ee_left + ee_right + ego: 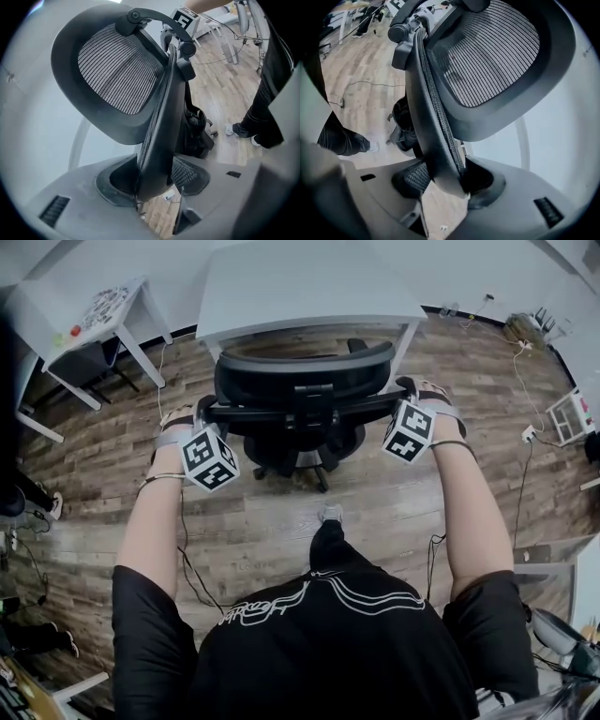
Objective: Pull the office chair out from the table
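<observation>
A black mesh office chair (300, 381) stands on the wood floor, its seat partly under the white table (309, 287). My left gripper (202, 412) holds the left end of the backrest's top edge, and my right gripper (412, 390) holds the right end. In the left gripper view the backrest rim (159, 117) runs between the jaws of the left gripper (152, 185), with the pads pressed on it below the mesh headrest (112, 70). The right gripper view mirrors this: the backrest rim (426, 117) is clamped in the right gripper (443, 180).
A second small white table (94, 315) with a dark chair beneath it stands at the back left. Cables (520, 474) trail over the floor on the right, near a white rack (567, 413). The person's foot (330, 514) is just behind the chair's wheeled base (291, 460).
</observation>
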